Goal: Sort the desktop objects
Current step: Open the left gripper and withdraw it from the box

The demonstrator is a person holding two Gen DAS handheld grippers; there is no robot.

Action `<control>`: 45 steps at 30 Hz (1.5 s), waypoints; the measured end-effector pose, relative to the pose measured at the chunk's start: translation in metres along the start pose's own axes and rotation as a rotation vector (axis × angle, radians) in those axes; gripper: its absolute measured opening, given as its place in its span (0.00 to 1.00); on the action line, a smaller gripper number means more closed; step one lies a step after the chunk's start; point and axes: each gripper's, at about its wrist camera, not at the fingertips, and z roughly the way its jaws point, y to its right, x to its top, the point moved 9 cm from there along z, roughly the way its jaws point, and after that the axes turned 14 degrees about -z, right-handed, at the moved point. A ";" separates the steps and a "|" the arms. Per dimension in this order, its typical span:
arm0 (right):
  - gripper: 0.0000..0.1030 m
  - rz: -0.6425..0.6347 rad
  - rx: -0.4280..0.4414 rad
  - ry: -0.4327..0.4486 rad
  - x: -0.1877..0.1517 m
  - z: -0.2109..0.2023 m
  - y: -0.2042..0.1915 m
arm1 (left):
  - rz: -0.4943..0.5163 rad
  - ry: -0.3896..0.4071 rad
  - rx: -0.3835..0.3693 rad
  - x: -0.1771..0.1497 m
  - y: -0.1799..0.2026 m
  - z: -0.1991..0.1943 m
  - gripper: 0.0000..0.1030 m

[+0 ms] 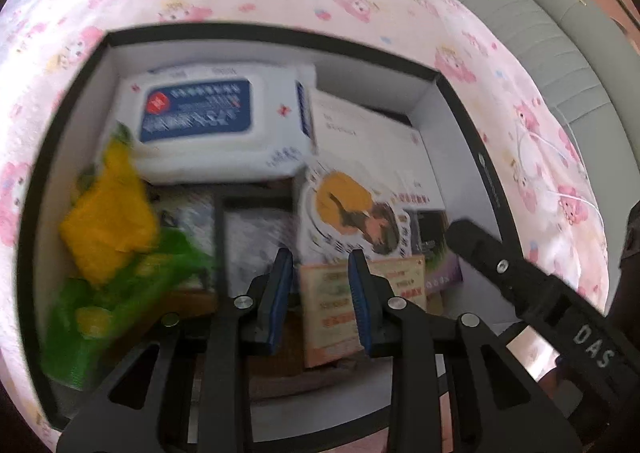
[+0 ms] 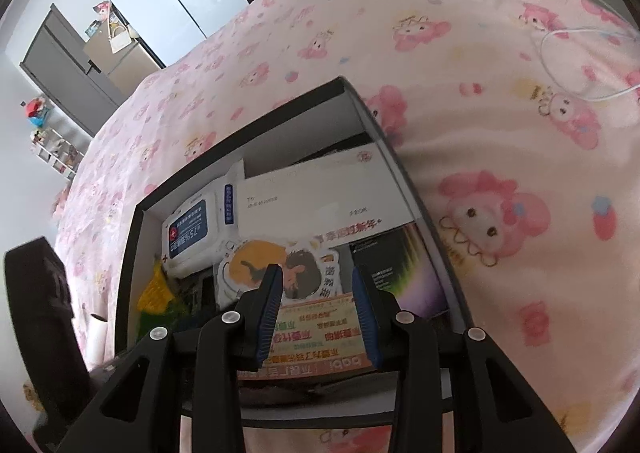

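Note:
A black-rimmed box (image 1: 72, 101) with white inner walls sits on the pink bedspread; it also shows in the right wrist view (image 2: 248, 129). Inside lie a white wet-wipe pack (image 1: 208, 121) (image 2: 192, 233), a white envelope (image 1: 372, 137) (image 2: 320, 197), a cartoon sticker card (image 1: 352, 213) (image 2: 276, 269), an orange printed card (image 1: 336, 305) (image 2: 316, 329), a dark booklet (image 2: 396, 273) and a yellow-green corn toy (image 1: 116, 237) (image 2: 156, 293). My left gripper (image 1: 322, 257) is open and empty above the box's near side. My right gripper (image 2: 316, 273) is open and empty above the orange card.
The bed is covered in a pink cartoon-print spread (image 2: 500, 133). A white cable (image 2: 560, 65) lies on it to the right. A grey padded headboard (image 1: 540, 33) runs behind. The right gripper's black body (image 1: 540, 293) shows at the box's right edge. Shelves and cabinets (image 2: 68, 65) stand far left.

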 end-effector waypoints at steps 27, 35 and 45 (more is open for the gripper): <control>0.32 -0.060 0.037 -0.075 -0.010 0.014 -0.015 | 0.059 0.045 0.014 -0.006 0.004 -0.026 0.14; 0.36 -0.112 -0.013 -0.143 -0.020 0.027 -0.021 | 0.023 0.087 0.035 -0.008 -0.023 -0.049 0.14; 0.36 -0.126 -0.006 0.018 -0.016 -0.023 -0.038 | -0.033 0.164 -0.035 -0.008 -0.050 -0.097 0.22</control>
